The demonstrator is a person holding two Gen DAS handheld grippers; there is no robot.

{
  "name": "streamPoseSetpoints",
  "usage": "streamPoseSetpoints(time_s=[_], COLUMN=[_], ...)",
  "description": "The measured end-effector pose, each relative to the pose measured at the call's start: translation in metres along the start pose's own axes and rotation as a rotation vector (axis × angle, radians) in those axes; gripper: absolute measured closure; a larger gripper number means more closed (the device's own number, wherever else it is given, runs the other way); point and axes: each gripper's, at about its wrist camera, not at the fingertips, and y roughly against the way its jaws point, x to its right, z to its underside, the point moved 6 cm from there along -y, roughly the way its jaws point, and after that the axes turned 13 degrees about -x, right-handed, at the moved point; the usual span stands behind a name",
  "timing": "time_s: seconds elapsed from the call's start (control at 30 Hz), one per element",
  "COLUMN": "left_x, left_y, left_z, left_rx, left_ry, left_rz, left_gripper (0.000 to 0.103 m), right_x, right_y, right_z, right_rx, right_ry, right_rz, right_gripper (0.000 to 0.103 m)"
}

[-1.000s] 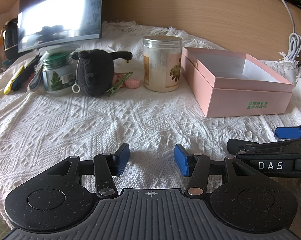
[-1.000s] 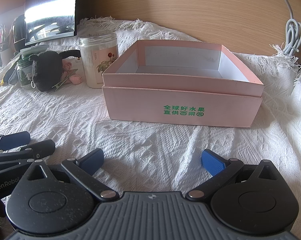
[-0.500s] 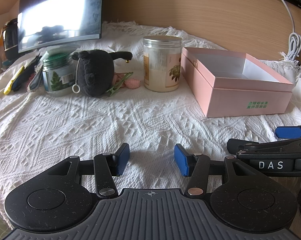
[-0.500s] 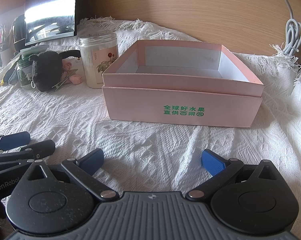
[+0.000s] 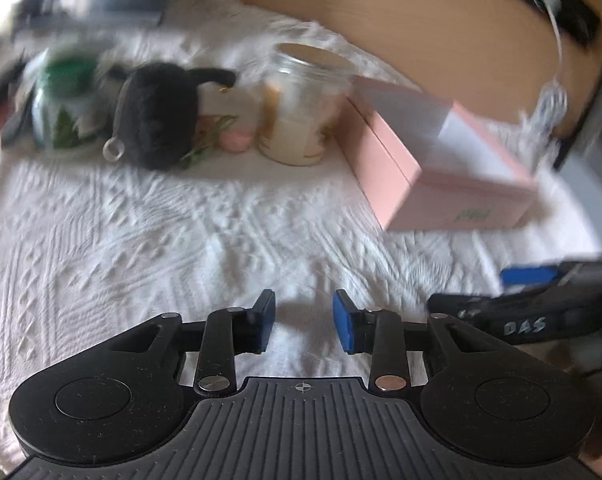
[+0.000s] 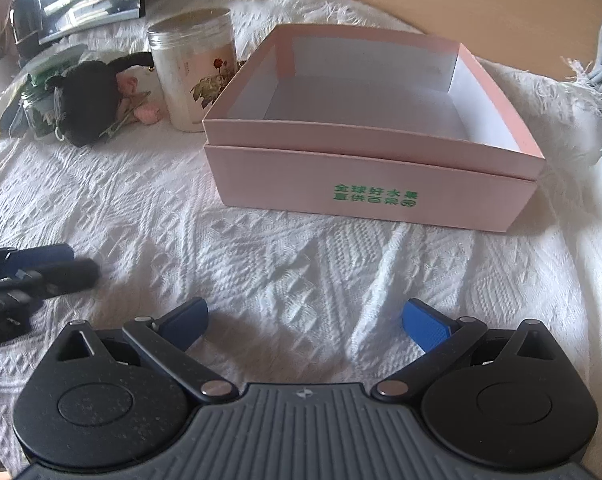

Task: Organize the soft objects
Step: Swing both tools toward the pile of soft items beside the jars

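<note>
Evidently nothing is being carried yet: the white knitted cloth [image 6: 285, 264] is lying bare under both tools, and the pink cardboard box [image 6: 365, 196] is sitting empty at twelve o'clock in the right wrist view, so the sorting is judged to be only starting. The black plush toy [image 5: 157, 116] is lying at eleven o'clock in the blurred left wrist view, just beside the floral-label jar [image 5: 301, 116]; a small pink soft piece [image 6: 147, 112] is resting between them. The left gripper [image 5: 303, 320] is hanging partly open and empty; the right gripper [image 6: 305, 318] is spread wide, empty too. The next move probably calls for reaching the left tool to the plush. Green Chinese characters are showing on the box front, "DAS" on the right tool's side; the jar's text is too small to read.
</note>
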Motion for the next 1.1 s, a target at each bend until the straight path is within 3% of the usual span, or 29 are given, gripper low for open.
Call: streamPoseSetpoints(time_s=[0.03,0.17,0.27,0.33,0.47,0.5,0.57,0.73,0.9,1.1], left_x=[-0.010,-0.066,-0.133,-0.188,-0.283,-0.300,-0.330,-0.368,-0.369,-0.375], left_y=[0.006,0.043,0.069,0.085,0.122,0.123,0.114,0.081,0.074,0.065], left_z=[-0.004,-0.032,-0.057,-0.069,-0.073,-0.074,-0.077,-0.088,-0.093,-0.103], left_rx=[0.006,0.104,0.118,0.112,0.255,0.267,0.213,0.060,0.053,0.031], left_ry=[0.016,0.018,0.095,0.197,0.301,0.314,0.330,0.329,0.302,0.290], left_rz=[0.017,-0.008,-0.164,-0.286,-0.392,-0.407,-0.417,-0.340,-0.387,-0.459], left_gripper=[0.067,0.067,0.066,0.067,0.069,0.069,0.069,0.069,0.069,0.069], right_x=[-0.004,-0.047,-0.105,-0.139,-0.198,-0.211,-0.236,-0.280,-0.278,-0.246], right_y=[0.003,0.033,0.070,0.085,0.089,0.086,0.076,0.065,0.048,0.042], right_z=[-0.003,-0.030,-0.068,-0.094,-0.122,-0.121,-0.123,-0.108,-0.105,-0.096], right_rx=[0.008,0.139,0.315,0.370,0.384,0.380,0.354,0.328,0.303,0.282], right_ry=[-0.014,0.030,0.133,0.165,0.184,0.201,0.243,0.312,0.323,0.251], right_rz=[0.006,0.006,0.032,0.017,-0.072,-0.086,-0.102,-0.111,-0.068,-0.035], right_gripper=[0.008,0.008,0.008,0.008,0.009,0.011,0.016,0.018,0.018,0.018])
